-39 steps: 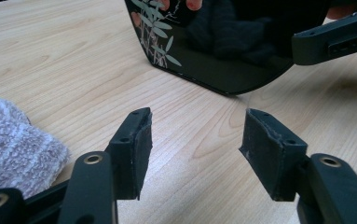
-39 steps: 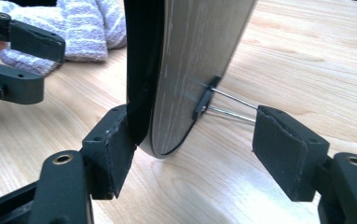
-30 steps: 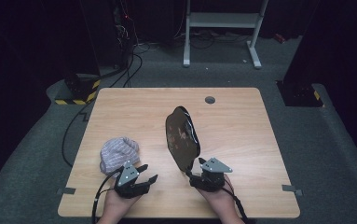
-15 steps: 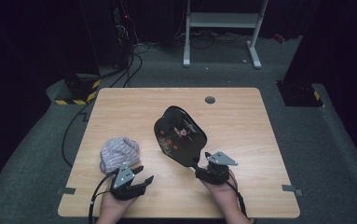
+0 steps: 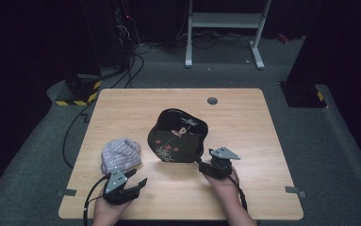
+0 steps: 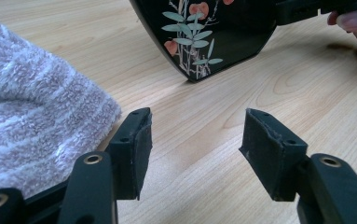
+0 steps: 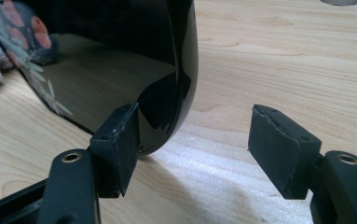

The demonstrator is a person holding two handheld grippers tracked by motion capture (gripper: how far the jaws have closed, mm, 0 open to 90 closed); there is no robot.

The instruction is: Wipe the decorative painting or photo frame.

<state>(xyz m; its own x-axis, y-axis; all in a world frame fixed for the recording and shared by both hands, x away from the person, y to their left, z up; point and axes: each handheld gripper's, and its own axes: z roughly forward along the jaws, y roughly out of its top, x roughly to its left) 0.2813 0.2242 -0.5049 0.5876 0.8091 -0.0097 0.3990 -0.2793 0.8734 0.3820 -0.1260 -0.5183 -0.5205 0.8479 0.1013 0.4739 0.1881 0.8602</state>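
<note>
While one glossy black lacquer tray (image 5: 177,135) with painted flowers and a lobed rim lies mid-tabletop (image 5: 244,117), one fluffy striped cloth (image 5: 120,154) sits bunched left of it. The left gripper (image 5: 138,182) has its fingers apart over bare wood. The right gripper (image 5: 201,165) has fingers spread beside the tray's edge, perhaps touching it.

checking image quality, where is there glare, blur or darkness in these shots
High view: table evenly lit, room behind nearly black. Right gripper view: glossy tray mirrors the wood, bright washed-out patch below it. Left gripper view: cloth soft, tray's painted leaves sharp.
</note>
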